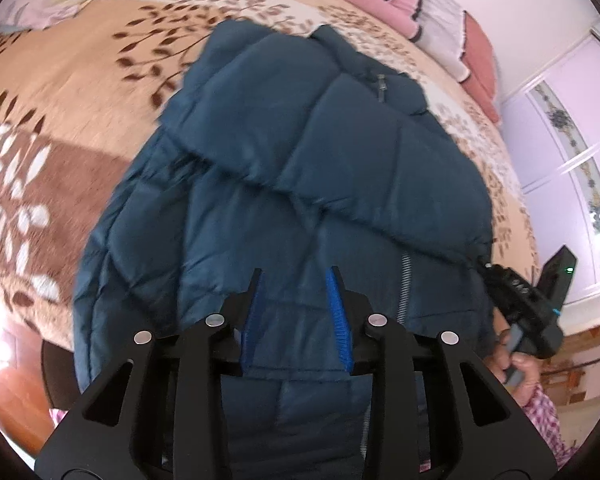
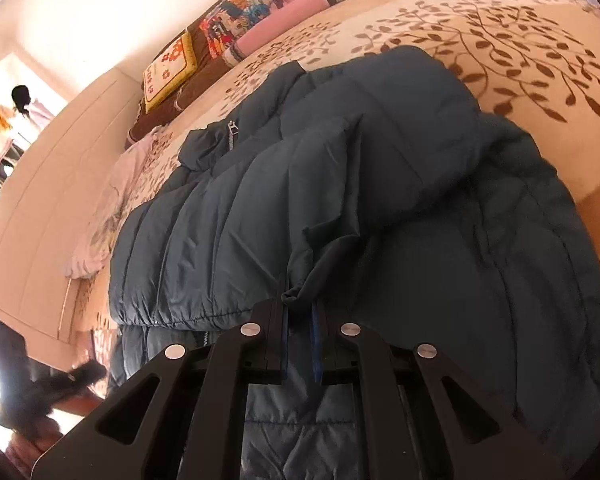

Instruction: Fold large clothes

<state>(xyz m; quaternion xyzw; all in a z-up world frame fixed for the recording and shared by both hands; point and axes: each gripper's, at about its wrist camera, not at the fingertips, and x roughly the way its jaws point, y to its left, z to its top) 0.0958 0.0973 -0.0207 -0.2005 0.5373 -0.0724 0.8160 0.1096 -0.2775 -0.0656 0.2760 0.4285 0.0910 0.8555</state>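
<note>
Jacket point(image 1: 292, 184), a dark teal quilted puffer, lies spread on the leaf-patterned bedspread point(image 1: 72, 92), with its lower part hanging off the near edge of the bed toward the person. One sleeve point(image 2: 260, 208) is already laid diagonally across the body, its cuff point(image 2: 300, 286) ending at the near side. The right gripper point(image 2: 298, 320) is drawn nearly closed and pinches the gathered cuff between its pads; in the left wrist view it appears at the far right, at the sleeve's end, worked by a hand point(image 1: 518, 364). The left gripper point(image 1: 296, 280) stands partly apart above the jacket's front panel beside the zipper point(image 1: 406, 284), with nothing between its blue pads point(image 1: 334, 292), though it is unclear whether the tips brush the fabric. Risks noted, as judgement: the right grip holds only a small bunch of slick shell fabric at the very cuff, so a sideways pull could let it slip out and the sleeve would spring back off the body. The puffy filling resists creasing, and a fold released too soon may reopen. The hanging lower part adds weight toward the floor, so lifting one side alone could drag the whole garment off the bed. If the left gripper closes on the top layer only, the layers could shear and the fold end up crooked. The pillows point(image 2: 256, 12) at the head of the bed are well apart and pose no obstruction.
</note>
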